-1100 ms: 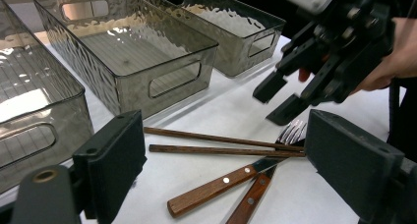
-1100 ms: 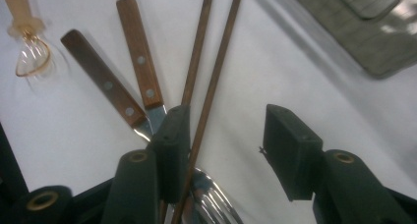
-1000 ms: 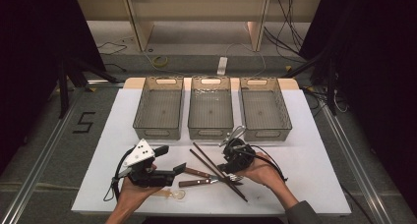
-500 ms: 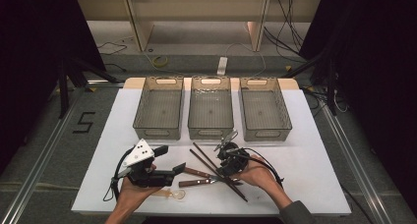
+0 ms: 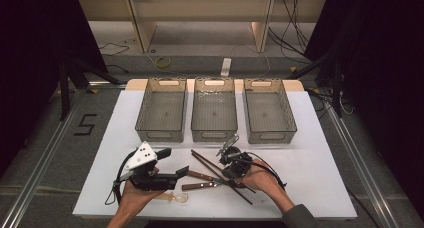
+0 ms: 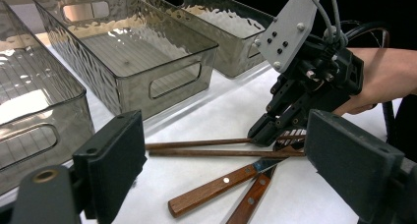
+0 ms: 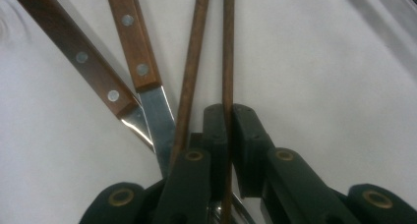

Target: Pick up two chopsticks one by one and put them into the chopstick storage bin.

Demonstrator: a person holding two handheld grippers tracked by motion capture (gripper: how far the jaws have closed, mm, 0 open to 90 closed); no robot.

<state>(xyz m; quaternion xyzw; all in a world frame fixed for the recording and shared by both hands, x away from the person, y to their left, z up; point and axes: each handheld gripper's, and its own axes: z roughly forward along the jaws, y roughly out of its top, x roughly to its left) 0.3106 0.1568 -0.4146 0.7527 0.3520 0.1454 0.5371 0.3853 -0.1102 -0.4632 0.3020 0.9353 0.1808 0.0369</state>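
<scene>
- The right gripper (image 7: pixel 225 118), at the bottom centre of the right gripper view, has its jaws clenched on one chopstick (image 7: pixel 227 42). The stick runs straight up the frame from between the two pads.
- Just to the left of it lies the second chopstick (image 7: pixel 192 62), outside the jaws but very close. I judge that the lift should go slowly and straight up, so this one is not dragged along.
- Two wooden-handled knives (image 7: pixel 105 52) lie in the upper left of that view, their blades reaching under the gripper. The lifted stick should stay clear of the blades.
- In the high view the left gripper (image 5: pixel 172 164) is at the lower left, jaws released and holding nothing; it can wait there.
- Farther up stand three trays (image 5: pixel 214 133) in a row, all empty. Which tray the stick belongs to, I cannot tell.
</scene>
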